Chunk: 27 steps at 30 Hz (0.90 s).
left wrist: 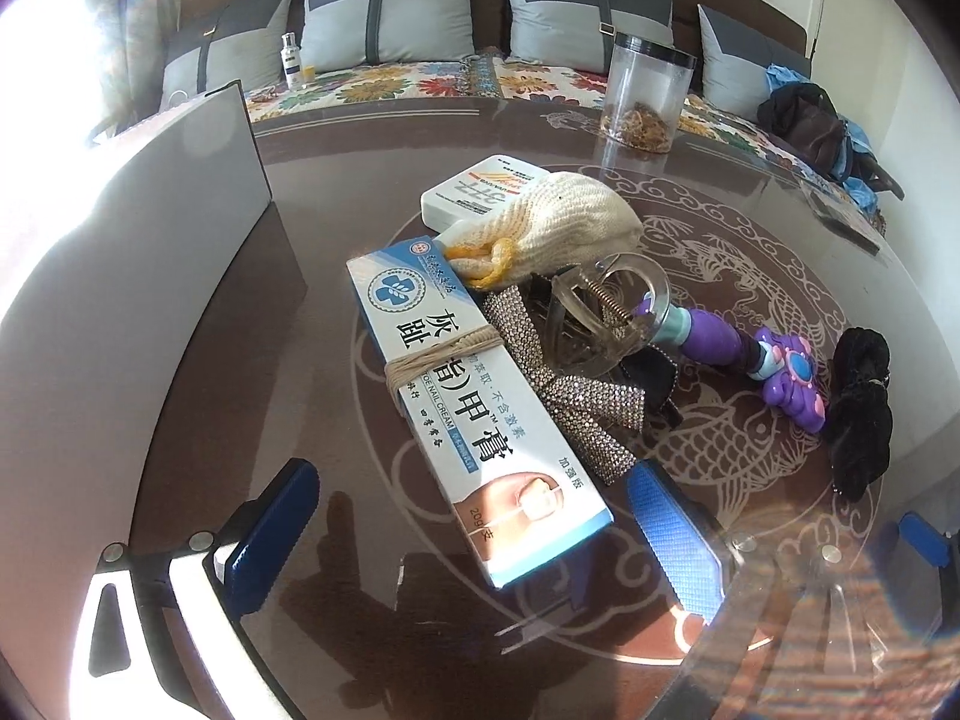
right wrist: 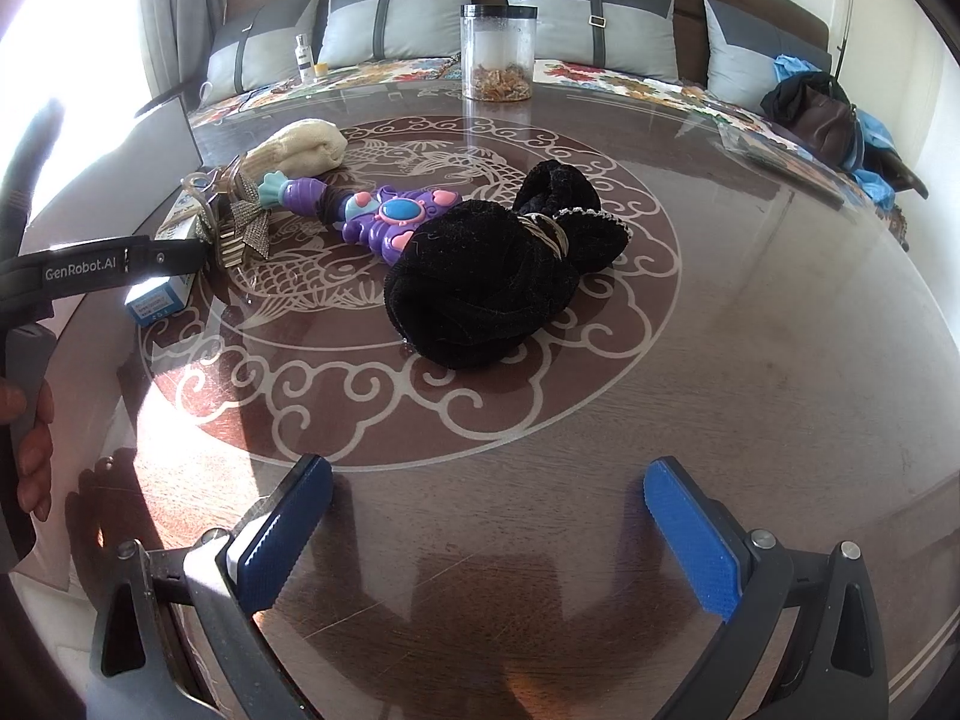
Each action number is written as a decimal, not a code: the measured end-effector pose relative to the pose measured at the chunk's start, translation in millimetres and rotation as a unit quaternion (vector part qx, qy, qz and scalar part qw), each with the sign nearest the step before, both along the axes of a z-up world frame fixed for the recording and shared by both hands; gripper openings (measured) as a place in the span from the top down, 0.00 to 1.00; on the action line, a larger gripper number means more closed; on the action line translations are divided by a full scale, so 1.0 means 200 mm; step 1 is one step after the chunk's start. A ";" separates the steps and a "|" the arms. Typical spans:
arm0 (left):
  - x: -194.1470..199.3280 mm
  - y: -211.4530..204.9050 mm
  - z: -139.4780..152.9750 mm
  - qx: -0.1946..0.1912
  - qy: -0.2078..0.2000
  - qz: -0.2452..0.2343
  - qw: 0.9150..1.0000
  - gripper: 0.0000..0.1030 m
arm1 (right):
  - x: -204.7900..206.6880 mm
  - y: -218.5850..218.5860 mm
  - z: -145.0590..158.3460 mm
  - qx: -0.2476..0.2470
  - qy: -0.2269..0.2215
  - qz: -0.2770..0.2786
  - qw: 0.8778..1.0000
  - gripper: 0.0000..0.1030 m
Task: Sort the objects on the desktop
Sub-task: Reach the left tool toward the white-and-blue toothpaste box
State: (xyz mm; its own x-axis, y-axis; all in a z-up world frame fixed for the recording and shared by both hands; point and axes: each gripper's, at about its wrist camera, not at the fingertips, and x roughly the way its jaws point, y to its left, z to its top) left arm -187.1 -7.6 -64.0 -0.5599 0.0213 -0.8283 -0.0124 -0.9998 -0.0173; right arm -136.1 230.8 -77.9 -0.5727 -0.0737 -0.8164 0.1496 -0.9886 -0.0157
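Observation:
A long white-and-blue cream box (left wrist: pixel 474 414), bound with twine, lies on the round glass table; its near end sits between the fingers of my left gripper (left wrist: pixel 474 528), which is open. Behind it are a knitted cream glove (left wrist: pixel 564 228), a small white box (left wrist: pixel 474 189), a rhinestone bow (left wrist: pixel 570 402), a clear hair claw (left wrist: pixel 606 312) and a purple toy (left wrist: pixel 774 372). My right gripper (right wrist: pixel 486 528) is open over bare table, with a black velvet hair tie (right wrist: pixel 498 276) a little ahead of it. The purple toy (right wrist: pixel 384 210) and glove (right wrist: pixel 300 147) lie farther left.
A grey upright panel (left wrist: pixel 180 192) stands at the table's left edge. A clear jar (right wrist: pixel 497 54) with dried bits stands at the far edge. Beyond are a sofa with cushions, a small bottle (left wrist: pixel 292 60) and a dark bag (right wrist: pixel 822 114). A hand (right wrist: pixel 30 438) holds the left gripper.

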 end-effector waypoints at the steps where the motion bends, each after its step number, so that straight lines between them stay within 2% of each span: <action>1: 0.01 -0.01 -0.01 -0.002 -0.002 0.000 1.000 0.00 | 0.00 0.00 0.00 0.000 0.000 0.000 1.000 0.00; 4: 0.02 -0.05 -0.04 0.000 -0.012 0.003 1.000 0.00 | 0.00 0.00 0.00 0.000 0.000 0.000 1.000 0.00; 8: 0.00 -0.09 -0.03 -0.001 -0.017 0.013 1.000 0.16 | 0.00 0.00 0.00 0.000 0.000 0.000 1.000 0.00; 10: -0.02 -0.11 -0.02 0.005 -0.018 0.013 1.000 0.19 | 0.00 0.00 0.00 0.000 0.000 0.000 1.000 0.00; 13: -0.08 -0.10 -0.03 -0.008 -0.023 0.009 1.000 0.20 | 0.00 0.00 0.00 0.000 0.000 0.000 1.000 0.00; 15: -0.11 -0.10 -0.02 -0.011 -0.022 0.003 1.000 0.26 | 0.00 0.00 0.00 0.000 0.000 0.000 1.000 0.00; 16: -0.12 -0.10 -0.01 -0.010 -0.019 0.002 1.000 0.35 | 0.00 0.00 0.00 0.000 0.000 0.000 1.000 0.00; 17: -0.13 -0.10 -0.01 -0.011 -0.016 0.002 1.000 0.49 | 0.00 0.00 0.00 0.000 0.000 0.000 1.000 0.00; 18: -0.14 -0.10 0.00 -0.013 -0.012 0.003 1.000 0.55 | 0.00 0.00 0.00 0.000 0.000 0.000 1.000 0.00; 23: -0.08 -0.13 0.00 -0.008 -0.001 0.021 1.000 0.60 | 0.00 0.00 0.00 0.000 0.000 0.000 1.000 0.00; 27: 0.06 -0.16 0.00 0.001 -0.002 0.019 1.000 0.61 | 0.00 0.00 0.00 0.000 0.000 0.000 1.000 0.00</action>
